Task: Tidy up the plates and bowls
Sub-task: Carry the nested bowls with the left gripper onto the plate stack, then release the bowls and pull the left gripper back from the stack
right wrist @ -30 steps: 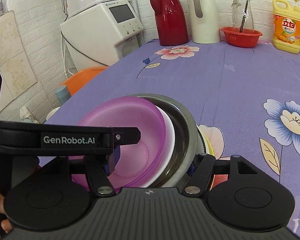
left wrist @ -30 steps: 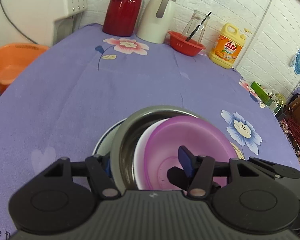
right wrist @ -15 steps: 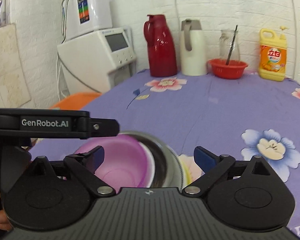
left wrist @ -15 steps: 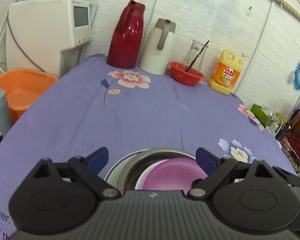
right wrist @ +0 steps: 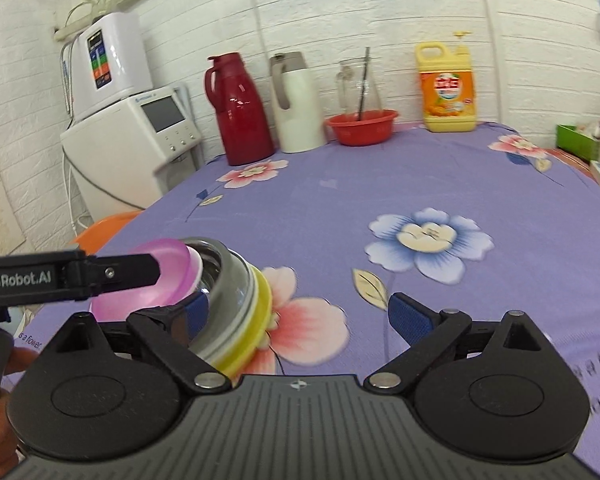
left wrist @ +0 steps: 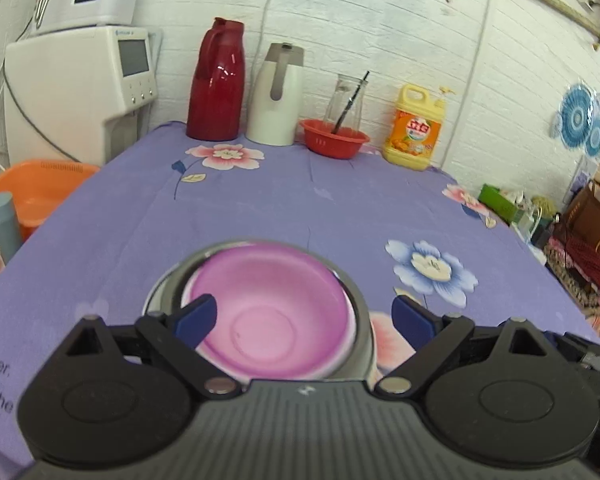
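Observation:
A nested stack stands on the purple flowered tablecloth [left wrist: 260, 200]: a pink bowl [left wrist: 272, 312] inside a white one, inside a steel bowl [left wrist: 360, 320]. In the right wrist view the steel bowl [right wrist: 224, 280] rests on a yellow plate [right wrist: 256, 320], with the pink bowl [right wrist: 148, 280] on top. My left gripper [left wrist: 304, 316] is open and empty, its fingers spread over the stack's near side. My right gripper [right wrist: 296, 312] is open and empty, to the right of the stack, its left fingertip [right wrist: 194, 312] close to the steel bowl.
At the back wall stand a red thermos [left wrist: 216, 80], a white jug [left wrist: 276, 96], a red basin [left wrist: 334, 142] holding a glass carafe, and a yellow detergent bottle [left wrist: 416, 128]. A white dispenser [left wrist: 80, 88] and an orange tub [left wrist: 32, 188] are off the table's left edge.
Both grippers have opened, let go of the stacked bowls and drawn back and up. The stack now rests on the table; the right gripper has shifted to its right.

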A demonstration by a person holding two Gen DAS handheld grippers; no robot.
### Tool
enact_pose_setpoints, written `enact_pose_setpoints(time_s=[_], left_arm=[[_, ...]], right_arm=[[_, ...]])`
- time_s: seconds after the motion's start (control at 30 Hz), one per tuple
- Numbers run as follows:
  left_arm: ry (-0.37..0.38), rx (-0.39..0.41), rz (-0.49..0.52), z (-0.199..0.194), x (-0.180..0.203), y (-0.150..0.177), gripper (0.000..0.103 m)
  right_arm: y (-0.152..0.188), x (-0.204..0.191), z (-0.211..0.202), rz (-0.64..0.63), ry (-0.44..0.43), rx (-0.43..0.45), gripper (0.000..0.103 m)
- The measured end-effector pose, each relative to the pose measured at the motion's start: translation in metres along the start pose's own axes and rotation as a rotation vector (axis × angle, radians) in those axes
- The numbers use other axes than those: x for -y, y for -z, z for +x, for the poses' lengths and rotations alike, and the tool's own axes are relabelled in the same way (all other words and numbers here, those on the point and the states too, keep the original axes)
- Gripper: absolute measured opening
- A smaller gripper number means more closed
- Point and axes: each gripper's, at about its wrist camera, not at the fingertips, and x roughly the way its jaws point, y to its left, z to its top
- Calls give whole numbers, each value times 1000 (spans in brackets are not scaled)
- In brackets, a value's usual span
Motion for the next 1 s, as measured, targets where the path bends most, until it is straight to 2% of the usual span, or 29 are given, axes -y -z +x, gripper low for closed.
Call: enact_pose_setpoints(time_s=[0.17,0.4,0.6,0.8,1.0], left_arm=[[-49,11,58,-21,19,32,94],[-22,3,90,-44,29,68,94],[-36,28,90,-63,32,94,94],[-69,45,92,-68,30,103,94],[-97,37,46,-65,13,102,94]], right_arm=[[31,13,-26,25,40,6,103],[60,26,-54,72,67,28,103],[76,23,-76,52,77,62,103],[86,14,-77,14,73,49,103],[89,10,-74,2,127,4,103]])
